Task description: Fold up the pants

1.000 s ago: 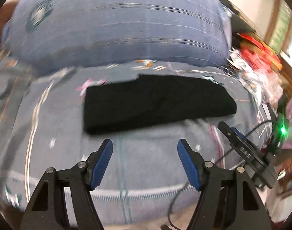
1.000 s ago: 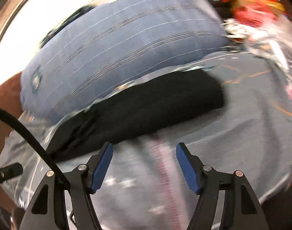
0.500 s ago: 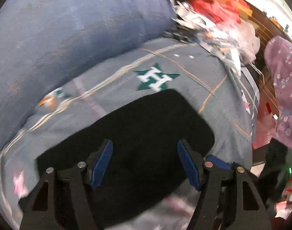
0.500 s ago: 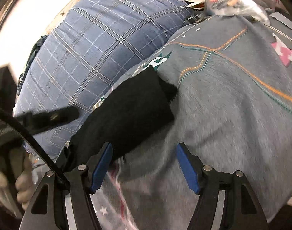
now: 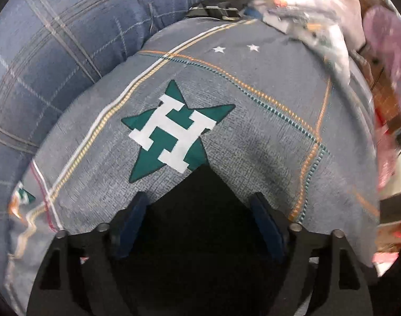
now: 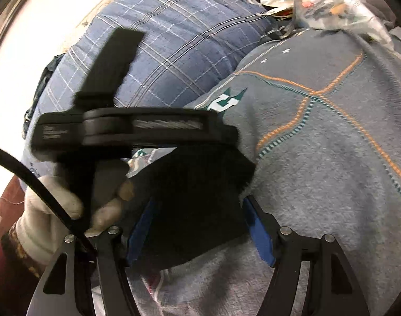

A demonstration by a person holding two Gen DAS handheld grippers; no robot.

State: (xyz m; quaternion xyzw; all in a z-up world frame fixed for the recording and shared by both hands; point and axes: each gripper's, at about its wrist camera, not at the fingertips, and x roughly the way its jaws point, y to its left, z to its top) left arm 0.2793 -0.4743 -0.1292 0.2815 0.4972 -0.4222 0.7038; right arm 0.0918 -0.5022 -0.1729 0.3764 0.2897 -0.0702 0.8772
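Observation:
The folded black pants lie on a grey patterned blanket. In the left wrist view one corner of the pants sits between my open left gripper's blue fingers. In the right wrist view the end of the pants lies between my open right gripper's blue fingers. The left gripper body, held by a gloved hand, shows there just beyond and left of the pants, close above them.
A big blue plaid cushion rises behind the blanket. A green star with a white H is printed just past the pants. Plastic bags and clutter pile at the far right edge. A black cable crosses the lower left.
Both grippers have moved in low over one end of the pants, from well back to right upon it. The pants' end now sits between each pair of open fingers.

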